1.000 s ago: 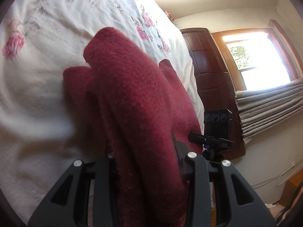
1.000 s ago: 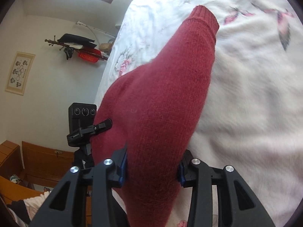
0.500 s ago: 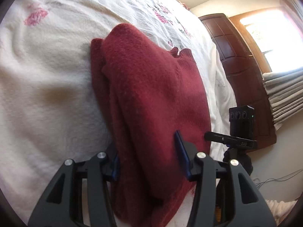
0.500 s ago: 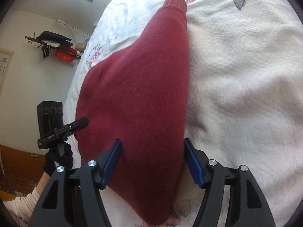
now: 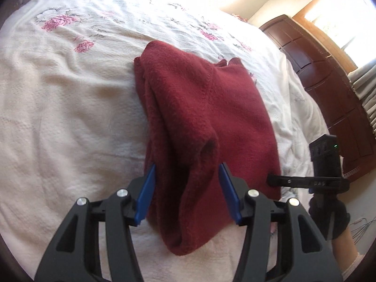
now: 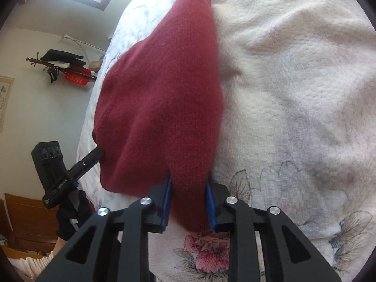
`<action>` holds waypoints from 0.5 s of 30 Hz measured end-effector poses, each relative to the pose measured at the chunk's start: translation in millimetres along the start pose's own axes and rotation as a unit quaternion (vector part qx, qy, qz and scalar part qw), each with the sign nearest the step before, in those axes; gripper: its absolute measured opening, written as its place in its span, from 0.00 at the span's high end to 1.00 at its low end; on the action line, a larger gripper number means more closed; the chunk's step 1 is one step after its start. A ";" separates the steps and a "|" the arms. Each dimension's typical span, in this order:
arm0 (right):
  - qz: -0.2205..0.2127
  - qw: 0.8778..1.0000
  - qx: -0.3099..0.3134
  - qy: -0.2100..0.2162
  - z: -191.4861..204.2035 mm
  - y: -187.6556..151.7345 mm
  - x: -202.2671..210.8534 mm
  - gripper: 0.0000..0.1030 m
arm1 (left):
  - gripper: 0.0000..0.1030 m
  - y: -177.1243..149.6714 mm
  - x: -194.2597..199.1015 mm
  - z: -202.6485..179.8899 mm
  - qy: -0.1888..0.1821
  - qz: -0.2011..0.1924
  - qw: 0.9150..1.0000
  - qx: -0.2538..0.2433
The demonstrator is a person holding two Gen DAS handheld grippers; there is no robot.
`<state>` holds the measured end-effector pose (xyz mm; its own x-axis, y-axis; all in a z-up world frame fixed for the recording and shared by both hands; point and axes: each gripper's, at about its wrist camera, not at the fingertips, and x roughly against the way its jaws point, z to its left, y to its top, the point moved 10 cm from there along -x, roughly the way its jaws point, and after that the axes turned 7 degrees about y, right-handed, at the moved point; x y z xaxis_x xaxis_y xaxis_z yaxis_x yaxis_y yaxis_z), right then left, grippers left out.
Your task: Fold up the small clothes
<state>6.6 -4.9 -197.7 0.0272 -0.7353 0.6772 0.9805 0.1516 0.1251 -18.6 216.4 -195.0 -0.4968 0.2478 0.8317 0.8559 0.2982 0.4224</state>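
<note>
1. Red sweater (image 5: 204, 108) lies folded in layers on the floral bedspread (image 5: 58, 108), near the bed's edge.
2. Left gripper (image 5: 186, 188) has its jaws apart, straddling the sweater's near end with cloth bunched between the blue pads.
3. Right gripper (image 6: 188, 202) straddles another edge, jaws narrower; whether they pinch the cloth cannot be told.
4. From both grippers, the sweater's long axis runs straight ahead, away from the jaws.
</note>
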 end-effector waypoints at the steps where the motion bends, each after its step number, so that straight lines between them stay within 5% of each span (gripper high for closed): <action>1: 0.001 1.000 0.002 -0.015 -2.9 0.5 -0.1 0.77 | 0.51 -3.7 -7.1 5.0 0.014 0.008 1.000 -0.001; 8: 0.001 0.997 0.014 -0.071 -7.4 4.2 -14.9 0.70 | 0.46 -12.5 -23.2 26.5 0.022 0.027 0.999 0.020; 11: -0.016 0.995 0.025 -0.099 1.6 4.6 -5.3 0.53 | 0.45 -15.5 -5.6 25.8 0.048 0.022 0.999 0.008; 15: -0.054 0.980 0.071 -0.176 18.8 2.0 23.7 0.26 | 0.31 -12.0 30.4 15.5 0.085 -0.005 0.996 0.000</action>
<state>5.6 -9.6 -167.8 -0.1681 -0.4827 0.8595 0.9364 0.1944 0.2923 -46.2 234.7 -180.4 -0.4736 0.0852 0.8766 0.8510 0.3006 0.4306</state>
